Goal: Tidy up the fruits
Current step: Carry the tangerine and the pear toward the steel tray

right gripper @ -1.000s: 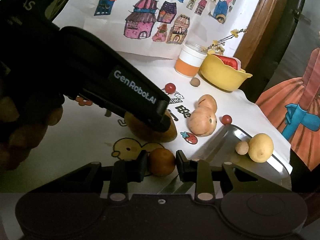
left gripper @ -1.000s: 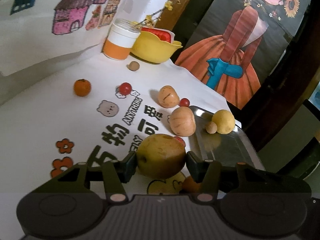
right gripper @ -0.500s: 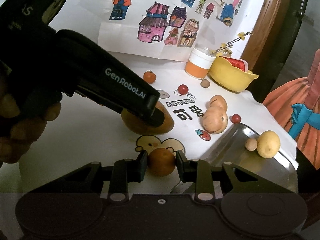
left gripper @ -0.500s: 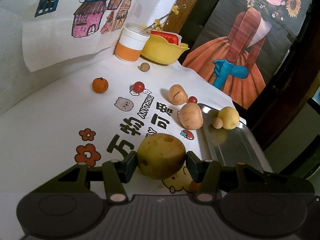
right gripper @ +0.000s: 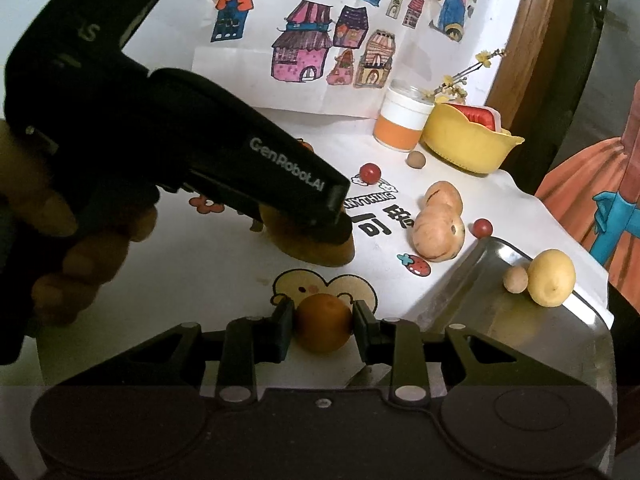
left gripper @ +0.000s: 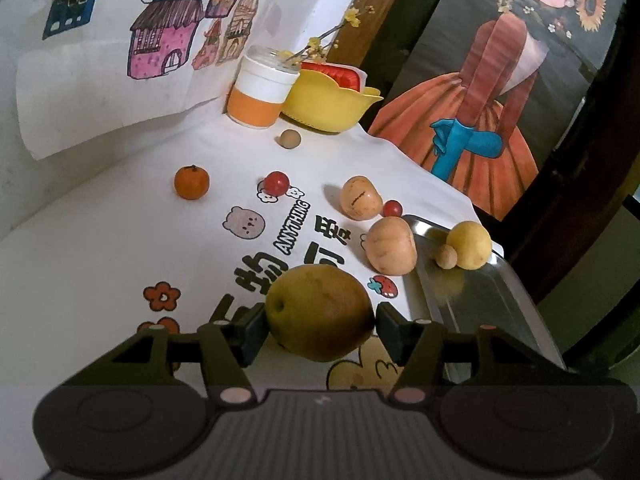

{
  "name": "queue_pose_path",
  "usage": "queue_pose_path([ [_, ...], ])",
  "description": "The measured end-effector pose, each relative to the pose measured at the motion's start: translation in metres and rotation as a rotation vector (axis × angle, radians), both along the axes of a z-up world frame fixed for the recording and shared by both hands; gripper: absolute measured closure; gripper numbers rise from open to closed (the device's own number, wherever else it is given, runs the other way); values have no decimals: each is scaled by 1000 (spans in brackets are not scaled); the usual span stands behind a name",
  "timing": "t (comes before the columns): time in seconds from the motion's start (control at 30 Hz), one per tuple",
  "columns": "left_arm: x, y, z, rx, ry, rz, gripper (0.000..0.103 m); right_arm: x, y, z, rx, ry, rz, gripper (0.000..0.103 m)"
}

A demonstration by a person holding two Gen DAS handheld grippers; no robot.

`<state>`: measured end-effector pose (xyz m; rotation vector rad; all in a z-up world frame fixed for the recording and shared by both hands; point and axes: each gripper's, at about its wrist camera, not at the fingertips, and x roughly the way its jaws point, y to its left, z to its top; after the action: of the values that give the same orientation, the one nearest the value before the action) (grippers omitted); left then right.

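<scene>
Fruits at the pick-up stage, near to far. Nearest, right tool (right gripper: 323, 325) closed on a small orange (right gripper: 323, 323), pads against both flanks, over the duck print at the near edge of the bench (left gripper: 100, 248). Just beyond, left tool (left gripper: 319, 323) closed on a large brownish-yellow pear (left gripper: 319, 312), pads at its widest girth; whether clear of the cloth, not determinable. To the right, steel tray (left gripper: 492, 312) holding a yellow fruit (left gripper: 469, 245) and a small tan ball (left gripper: 446, 257) at its far end. Beside the tray's left rim, two pale gourd-like fruits (left gripper: 392, 250) and a cherry tomato (left gripper: 392, 209). Farther left, second orange (left gripper: 191, 182) and another tomato (left gripper: 276, 183). Farthest, orange-banded cup (left gripper: 260, 92) and yellow bowl (left gripper: 328, 104).

Risks, as judgement: pear heavy and round, held only at two small contact patches, so rotation or slip out of the left tool likely under a quick swing. Both tools close together and probably bound for the same tray, so collision possible. Round fruit released on smooth steel liable to roll and knock the pieces already there.
</scene>
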<state>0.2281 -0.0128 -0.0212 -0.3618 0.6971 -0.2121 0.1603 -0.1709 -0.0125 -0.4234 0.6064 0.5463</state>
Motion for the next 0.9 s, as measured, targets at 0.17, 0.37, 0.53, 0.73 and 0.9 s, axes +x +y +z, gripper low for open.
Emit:
queue_pose_path([
  [0.17, 6, 1, -2, -17, 4, 14, 38, 3, -1, 0, 11, 6, -3, 69],
  [0.37, 4, 2, -3, -27, 4, 19, 40, 2, -3, -1, 44, 9, -29, 69],
  [0.53, -7, 6, -3, -66, 6, 7, 42, -3, -8, 0, 71, 9, -63, 70],
  [0.73, -23, 0, 0, -41, 0, 13, 43, -16, -18, 8, 112, 1, -95, 70],
  [0.9, -37, -2, 1, -80, 8, 20, 44, -27, -26, 17, 132, -23, -115, 70],
])
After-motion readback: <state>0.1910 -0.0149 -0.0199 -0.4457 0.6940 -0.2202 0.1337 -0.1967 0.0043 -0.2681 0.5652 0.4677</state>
